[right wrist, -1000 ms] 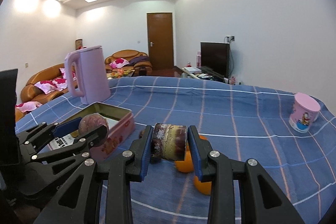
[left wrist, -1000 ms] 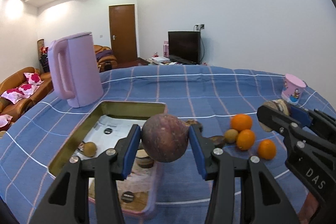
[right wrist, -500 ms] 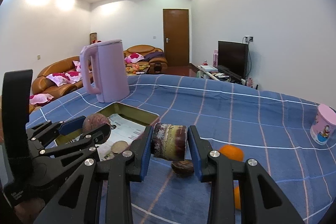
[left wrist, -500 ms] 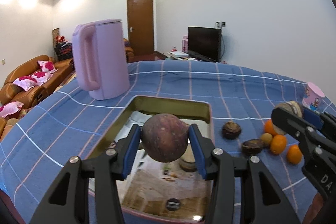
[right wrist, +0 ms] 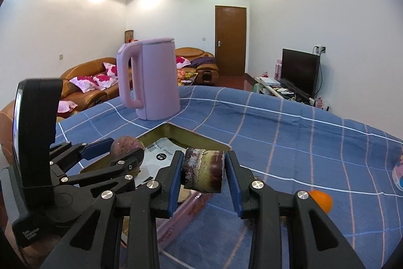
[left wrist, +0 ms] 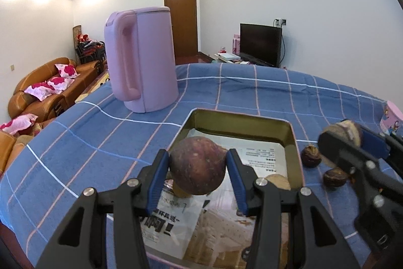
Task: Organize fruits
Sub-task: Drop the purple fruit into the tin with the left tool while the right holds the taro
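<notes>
While left gripper [left wrist: 197,172] fingers clamp round dark-purple fruit [left wrist: 197,167] over gold-walled tin tray [left wrist: 241,121], right gripper [right wrist: 203,174] fingers pinch mottled cut fruit chunk [right wrist: 203,173] at tray edge; early release risks bounce-out, grippers colliding.

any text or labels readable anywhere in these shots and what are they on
"Data Acquisition System", small white print, only just readable: on the black body of the left hand-held gripper.
Large black characters on the printed sheet lining the tin tray: upside down, not readable.
Fine print on that sheet: too small.
Pink cup: a cartoon picture, no legible words.
</notes>
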Motion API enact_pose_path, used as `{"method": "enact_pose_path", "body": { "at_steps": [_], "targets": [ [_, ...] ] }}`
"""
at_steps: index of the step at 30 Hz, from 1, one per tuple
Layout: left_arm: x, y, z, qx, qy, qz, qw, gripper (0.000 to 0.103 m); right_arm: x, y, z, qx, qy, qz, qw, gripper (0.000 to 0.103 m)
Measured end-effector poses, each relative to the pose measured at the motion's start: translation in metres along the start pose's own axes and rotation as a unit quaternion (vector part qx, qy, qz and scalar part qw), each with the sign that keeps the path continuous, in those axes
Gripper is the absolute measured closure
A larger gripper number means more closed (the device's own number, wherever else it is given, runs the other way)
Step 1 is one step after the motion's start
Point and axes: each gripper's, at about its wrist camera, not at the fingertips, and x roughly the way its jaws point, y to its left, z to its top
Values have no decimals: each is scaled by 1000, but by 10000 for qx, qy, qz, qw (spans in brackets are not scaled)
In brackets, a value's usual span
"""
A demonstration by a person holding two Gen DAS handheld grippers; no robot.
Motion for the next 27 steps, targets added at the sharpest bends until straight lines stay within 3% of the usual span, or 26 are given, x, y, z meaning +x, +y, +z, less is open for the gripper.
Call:
{"method": "enact_pose_path", "body": {
  "at_steps": [10,20,27],
  "targets": [
    [18,5,6,31,254,16,9997,54,34,5,-1,89,341,97,9993,67],
    [13,1,10,53,135,-69,9999,59,55,0,-3,168,623,156,9978,67],
    [10,12,16,-177,118,-72,9997,56,59,-1,-3,207,723,328,9966,63]
  ]
}}
